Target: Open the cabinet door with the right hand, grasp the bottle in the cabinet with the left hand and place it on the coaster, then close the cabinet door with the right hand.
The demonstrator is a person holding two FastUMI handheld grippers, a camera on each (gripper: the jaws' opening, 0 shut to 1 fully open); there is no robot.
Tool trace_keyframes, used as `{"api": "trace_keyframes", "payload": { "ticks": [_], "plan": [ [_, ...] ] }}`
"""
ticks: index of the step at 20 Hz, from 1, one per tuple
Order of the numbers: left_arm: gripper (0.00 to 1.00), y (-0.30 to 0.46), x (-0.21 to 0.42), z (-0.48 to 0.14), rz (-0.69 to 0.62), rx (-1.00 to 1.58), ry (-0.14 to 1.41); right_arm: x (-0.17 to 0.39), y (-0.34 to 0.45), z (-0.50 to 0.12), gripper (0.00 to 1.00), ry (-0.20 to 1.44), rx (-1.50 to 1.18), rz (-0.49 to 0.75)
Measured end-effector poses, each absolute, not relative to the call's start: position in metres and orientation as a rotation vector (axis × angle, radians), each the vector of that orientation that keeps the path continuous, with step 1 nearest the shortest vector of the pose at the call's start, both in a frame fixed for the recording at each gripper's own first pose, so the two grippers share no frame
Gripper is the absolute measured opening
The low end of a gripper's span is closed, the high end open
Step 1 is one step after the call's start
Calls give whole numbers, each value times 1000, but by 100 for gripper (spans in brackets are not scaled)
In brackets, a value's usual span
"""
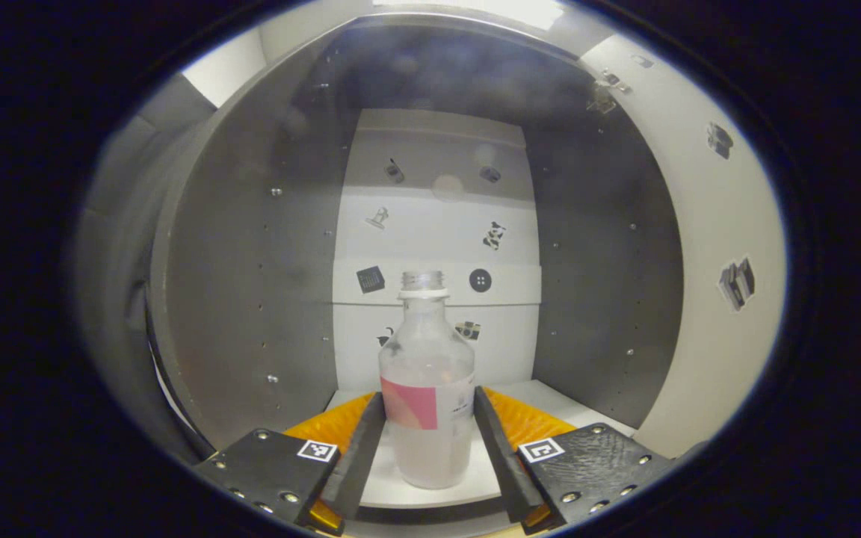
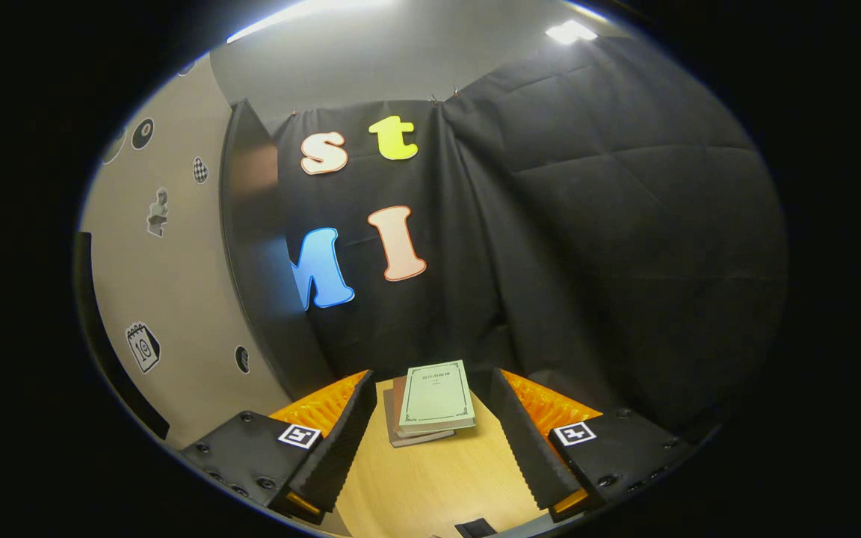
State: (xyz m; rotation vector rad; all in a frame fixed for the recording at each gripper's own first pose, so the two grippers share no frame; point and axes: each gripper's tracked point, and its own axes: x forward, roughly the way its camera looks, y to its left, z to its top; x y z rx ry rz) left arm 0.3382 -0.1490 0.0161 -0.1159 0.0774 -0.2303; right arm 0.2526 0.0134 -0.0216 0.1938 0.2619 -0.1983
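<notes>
Stacked books [image 2: 430,407] on wooden table [image 2: 430,486], black cloth wall [image 2: 625,261]

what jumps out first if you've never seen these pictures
In the left gripper view, a clear bottle stands uncapped inside the open cabinet, between the open left gripper's fingers. In the right gripper view, a stack of books lies on the table beyond the open right gripper.

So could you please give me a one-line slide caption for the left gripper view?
Open left tongs straddle a capless translucent bottle standing inside the open cabinet.
</notes>
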Motion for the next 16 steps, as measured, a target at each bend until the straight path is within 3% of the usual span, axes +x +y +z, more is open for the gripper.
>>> {"api": "trace_keyframes", "payload": {
  "ticks": [7,16],
  "plan": [
    [70,-98,278,32,-157,-91,15,259,30,-15,97,253,161,-101],
    [75,-27,179,-14,-24,-90,63,253,39,-24,97,276,170,-15]
  ]
}}
